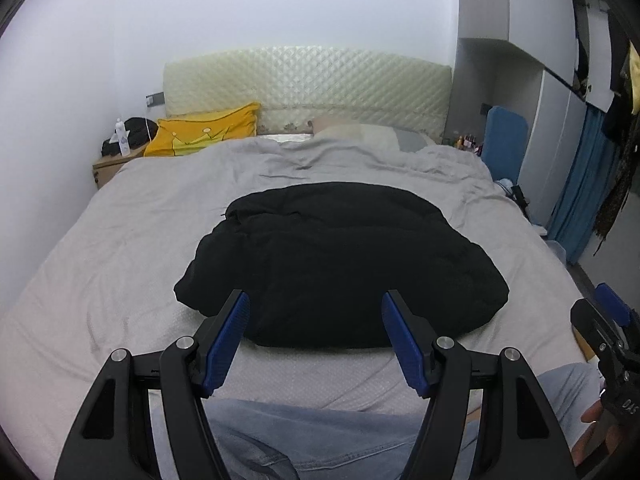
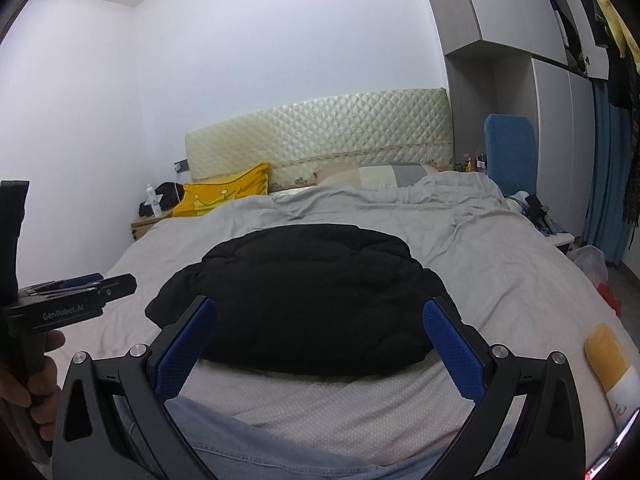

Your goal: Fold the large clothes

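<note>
A puffy black padded jacket [image 1: 340, 264], folded into a bundle, lies mid-bed on the grey quilted bedspread [image 1: 120, 240]. The left hand-held gripper [image 1: 316, 340] and the right hand-held gripper [image 2: 320, 344] are both spread, empty, at the bundle's six o'clock edge.

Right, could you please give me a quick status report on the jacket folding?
Left gripper open, empty. Right gripper open, empty, short of the garment. Black jacket bundled on the grey bedcover, untouched. Nothing in the way.
</note>
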A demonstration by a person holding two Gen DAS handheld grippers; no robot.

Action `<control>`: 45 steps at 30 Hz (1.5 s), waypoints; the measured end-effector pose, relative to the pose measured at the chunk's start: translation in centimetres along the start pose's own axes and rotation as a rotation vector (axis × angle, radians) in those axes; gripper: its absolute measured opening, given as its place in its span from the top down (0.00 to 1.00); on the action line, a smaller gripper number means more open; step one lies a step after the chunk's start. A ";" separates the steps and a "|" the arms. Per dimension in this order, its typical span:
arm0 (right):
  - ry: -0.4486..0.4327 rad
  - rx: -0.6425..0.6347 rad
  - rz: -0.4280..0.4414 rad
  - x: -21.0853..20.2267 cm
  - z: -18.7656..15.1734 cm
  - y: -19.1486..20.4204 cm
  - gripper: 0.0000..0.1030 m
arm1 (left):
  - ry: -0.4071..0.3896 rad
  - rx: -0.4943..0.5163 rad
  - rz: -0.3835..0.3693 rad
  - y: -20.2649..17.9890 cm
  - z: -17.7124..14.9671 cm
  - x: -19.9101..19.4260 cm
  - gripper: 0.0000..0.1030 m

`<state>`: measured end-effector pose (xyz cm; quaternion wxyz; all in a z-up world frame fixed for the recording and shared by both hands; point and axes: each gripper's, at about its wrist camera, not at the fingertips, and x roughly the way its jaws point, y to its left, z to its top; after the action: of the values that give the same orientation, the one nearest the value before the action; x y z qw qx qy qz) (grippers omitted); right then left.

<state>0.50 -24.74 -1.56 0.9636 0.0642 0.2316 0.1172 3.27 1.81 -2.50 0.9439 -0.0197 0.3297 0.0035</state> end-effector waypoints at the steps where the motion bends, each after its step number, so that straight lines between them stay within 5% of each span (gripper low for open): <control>1: 0.001 0.003 -0.001 0.0 0.0 0.0 0.00 | 0.005 -0.002 -0.007 0.0 -0.1 0.1 0.33; 45: 0.009 -0.005 -0.017 -0.3 0.6 0.7 0.00 | -0.006 -0.027 -0.024 0.4 0.4 -1.0 0.32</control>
<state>0.36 -24.13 -0.80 0.9637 0.0594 0.2362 0.1097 2.70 2.26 -1.60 0.9445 -0.0367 0.3265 -0.0034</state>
